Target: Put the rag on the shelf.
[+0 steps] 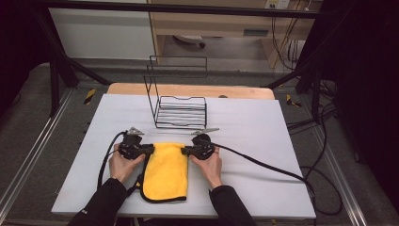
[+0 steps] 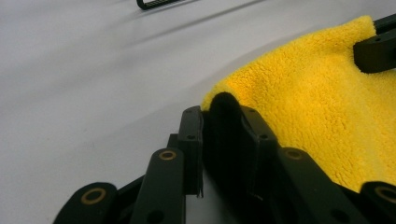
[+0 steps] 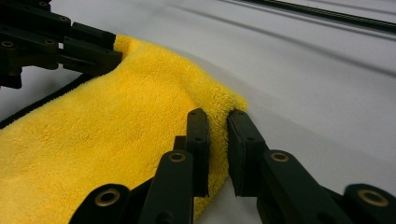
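A yellow cloth (image 1: 165,172) with a black hem lies folded on the white table (image 1: 254,136), near the front edge. My left gripper (image 1: 149,149) is shut on the cloth's far left corner. In the left gripper view the jaws (image 2: 224,114) pinch the dark-hemmed corner of the cloth (image 2: 317,102). My right gripper (image 1: 184,150) is shut on the far right corner. In the right gripper view its jaws (image 3: 217,121) squeeze the fluffy edge of the cloth (image 3: 116,116). Both grippers point inward at each other, and both corners lie low on the table.
A black wire rack (image 1: 181,110) stands just behind the cloth, mid-table. A wooden board (image 1: 188,89) edges the table's far side. A black cable (image 1: 263,162) trails from the right gripper across the table to the right. Bare table lies left and right of the hands.
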